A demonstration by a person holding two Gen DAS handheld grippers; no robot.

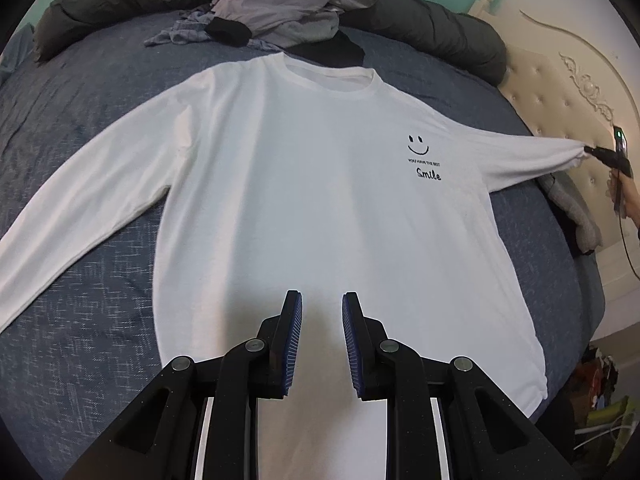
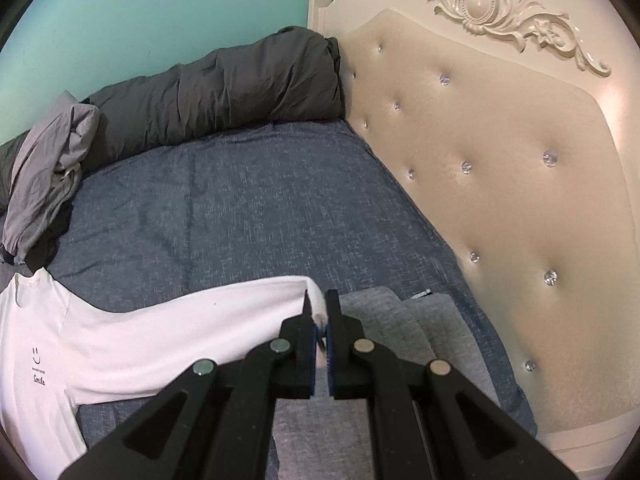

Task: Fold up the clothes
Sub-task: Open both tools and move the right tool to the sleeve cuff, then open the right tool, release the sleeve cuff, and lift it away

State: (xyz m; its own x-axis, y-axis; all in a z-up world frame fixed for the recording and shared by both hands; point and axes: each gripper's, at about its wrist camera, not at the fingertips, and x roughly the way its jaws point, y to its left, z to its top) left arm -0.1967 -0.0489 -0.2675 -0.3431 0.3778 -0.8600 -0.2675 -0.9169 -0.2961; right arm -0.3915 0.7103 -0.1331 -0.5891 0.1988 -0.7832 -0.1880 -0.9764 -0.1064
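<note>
A white long-sleeved shirt (image 1: 304, 184) with a black smiley and the word "Smile" lies front up on the blue bed (image 1: 80, 320). My left gripper (image 1: 322, 300) hovers over the shirt's lower middle, open a little, with nothing between its blue pads. My right gripper (image 2: 319, 300) is shut on the cuff of the shirt's sleeve (image 2: 192, 320) and holds it stretched out toward the headboard. In the left wrist view that right gripper (image 1: 588, 150) shows at the far right, pinching the sleeve end. The other sleeve (image 1: 76, 216) lies flat at the left.
A pile of grey and black clothes (image 1: 288, 4) and a dark rolled duvet (image 2: 224, 84) lie along the far side of the bed. A cream tufted headboard (image 2: 500, 184) stands at the right. Grey folded fabric (image 2: 404, 328) lies under the right gripper.
</note>
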